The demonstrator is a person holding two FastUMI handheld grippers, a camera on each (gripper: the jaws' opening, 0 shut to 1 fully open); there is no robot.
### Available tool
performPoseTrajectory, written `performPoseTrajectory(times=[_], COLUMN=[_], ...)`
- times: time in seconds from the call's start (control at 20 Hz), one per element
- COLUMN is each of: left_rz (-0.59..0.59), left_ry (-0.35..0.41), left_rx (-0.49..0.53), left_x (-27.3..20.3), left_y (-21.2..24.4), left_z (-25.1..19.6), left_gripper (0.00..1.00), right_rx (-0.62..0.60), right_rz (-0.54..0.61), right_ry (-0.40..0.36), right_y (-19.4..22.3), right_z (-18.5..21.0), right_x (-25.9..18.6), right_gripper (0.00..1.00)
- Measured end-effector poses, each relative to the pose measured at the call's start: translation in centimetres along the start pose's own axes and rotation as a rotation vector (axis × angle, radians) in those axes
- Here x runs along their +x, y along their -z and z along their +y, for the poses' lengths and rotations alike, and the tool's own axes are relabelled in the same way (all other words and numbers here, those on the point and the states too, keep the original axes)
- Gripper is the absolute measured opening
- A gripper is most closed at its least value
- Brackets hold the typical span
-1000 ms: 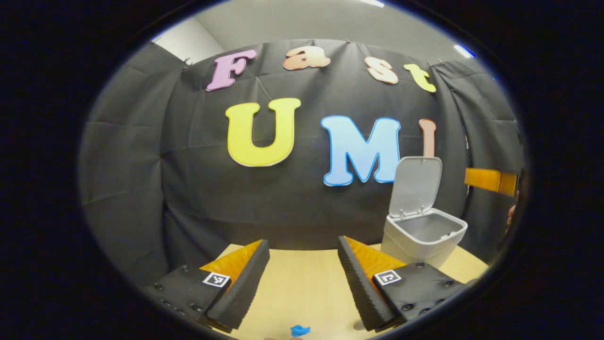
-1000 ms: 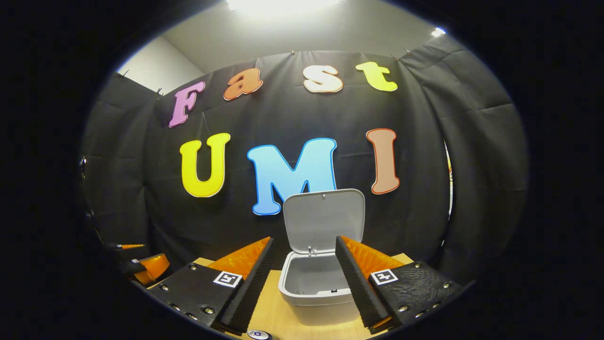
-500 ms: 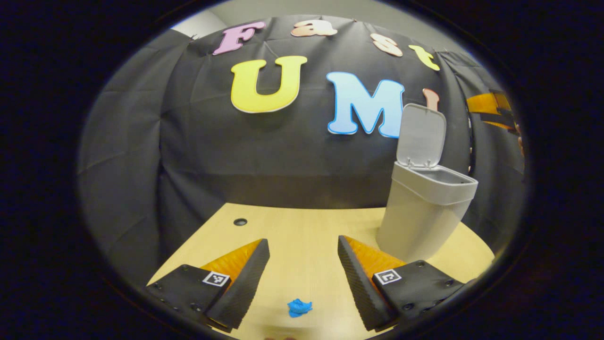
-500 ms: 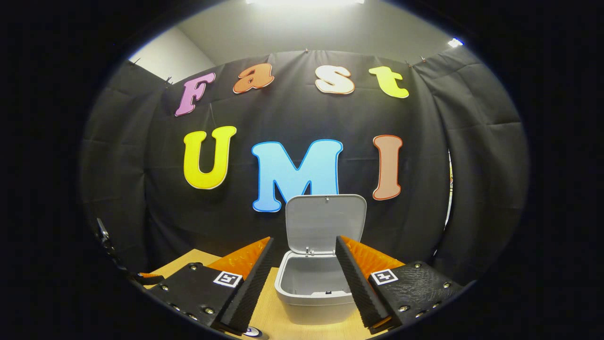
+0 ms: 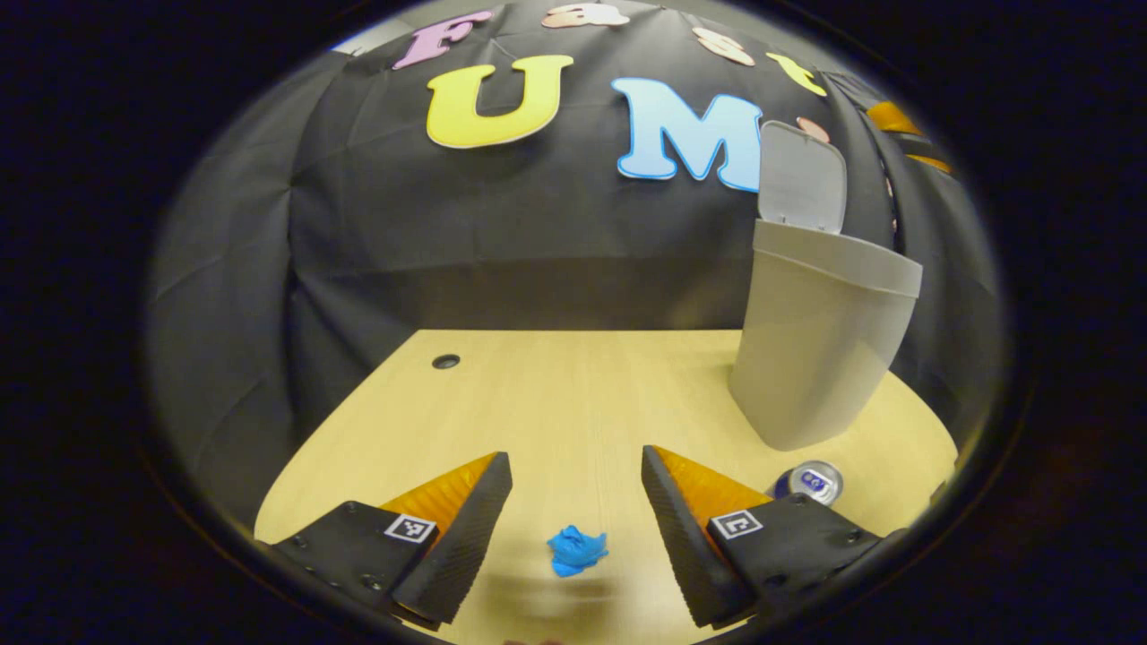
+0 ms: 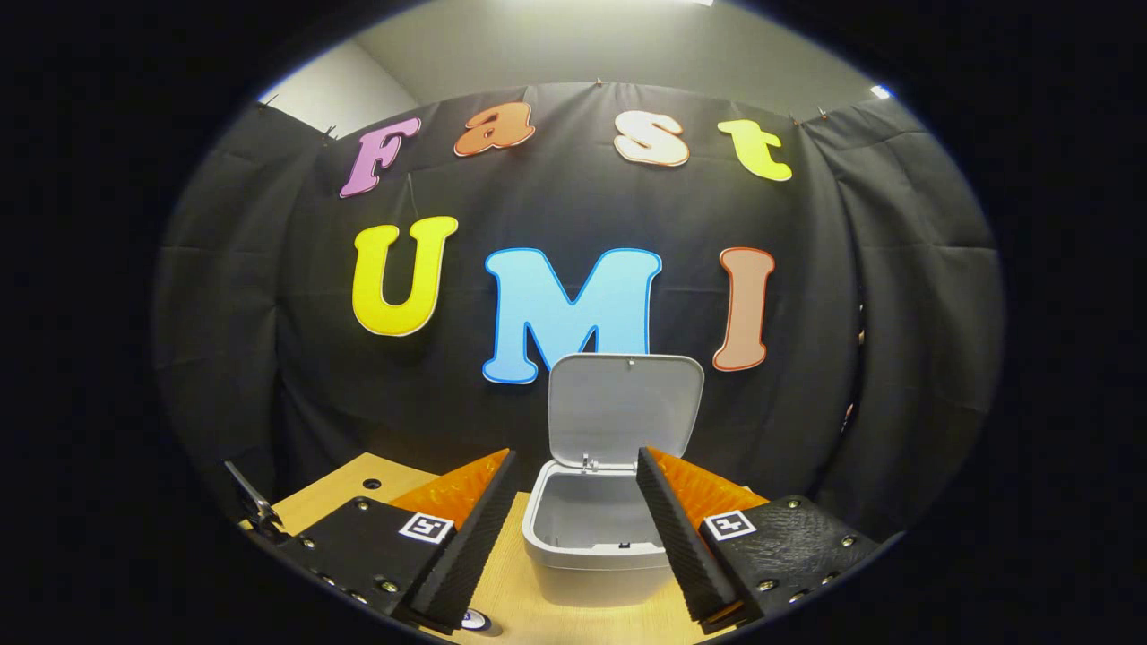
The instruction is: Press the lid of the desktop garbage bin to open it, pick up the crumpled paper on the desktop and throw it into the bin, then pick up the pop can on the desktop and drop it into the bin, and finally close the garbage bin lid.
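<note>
1. Lid point(image 6: 625, 408) of the bin point(image 6: 587, 546) stands raised, hinged at the far edge as seen from the right gripper point(image 6: 573, 528); opening step reads as done. Bin interior, where it shows in the right gripper view, looks bare.

2. Left gripper point(image 5: 573, 528) hovers over the tabletop point(image 5: 573, 385), fingers spread wide, nothing between them. Crumpled paper point(image 5: 576, 549) lies on the wood directly ahead of and between the two fingers, touching neither.

3. Right gripper also wide apart and empty, held up facing the bin mouth, which sits just beyond its fingertips.

4. Pop can point(image 5: 808, 482) stands on the table just past the left gripper's right finger, near the base of the bin point(image 5: 820, 345). From the left gripper the bin is ahead and to the right.

5. Handling, paper: judged very light and soft, a small wad that will compress under the pads. Take it across the middle of the ball; a pinch at one edge may only catch a loose fold. Low profile, so the fingertips likely need to come close to the wood.

6. Handling, can: judged stiff, smooth and rounded, so prone to slip or roll. Grip across the mid-body with the pads square to it.

7. Whether the can is full cannot be told.
</note>
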State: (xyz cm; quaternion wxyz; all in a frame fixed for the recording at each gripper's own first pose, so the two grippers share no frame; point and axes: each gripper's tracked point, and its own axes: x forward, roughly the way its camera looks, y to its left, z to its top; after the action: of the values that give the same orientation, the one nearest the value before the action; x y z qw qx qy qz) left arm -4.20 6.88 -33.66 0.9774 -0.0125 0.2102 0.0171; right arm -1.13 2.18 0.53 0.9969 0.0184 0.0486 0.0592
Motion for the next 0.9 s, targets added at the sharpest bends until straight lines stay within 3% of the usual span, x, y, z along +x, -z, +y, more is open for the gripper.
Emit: performPoseTrajectory(times=[0.65,0.7,0.75,0.8,0.9], left_rz=[0.234,0.244,0.238,0.245,0.244], left_ry=[-0.023,-0.032,-0.032,-0.034,-0.052], left_rx=[-0.108,-0.105,-0.09,-0.084,-0.065], left_x=[4.5,4.3,4.6,4.7,4.7], left_y=[10.7,10.9,10.9,11.2,11.0], left_z=[1.4,1.4,1.5,1.5,1.9], left_gripper=[0.97,0.96,0.89,0.87,0.72], right_rx=[-0.041,-0.041,-0.042,-0.042,-0.042], right_rz=[0.054,0.058,0.06,0.062,0.067], right_ry=[0.079,0.08,0.08,0.081,0.081], right_y=[1.6,1.9,1.9,2.2,2.5], right_z=[-2.0,-2.1,-2.1,-2.1,-2.1], right_x=[0.1,0.1,0.1,0.1,0.2], right_gripper=[0.87,0.83,0.86,0.86,0.83])
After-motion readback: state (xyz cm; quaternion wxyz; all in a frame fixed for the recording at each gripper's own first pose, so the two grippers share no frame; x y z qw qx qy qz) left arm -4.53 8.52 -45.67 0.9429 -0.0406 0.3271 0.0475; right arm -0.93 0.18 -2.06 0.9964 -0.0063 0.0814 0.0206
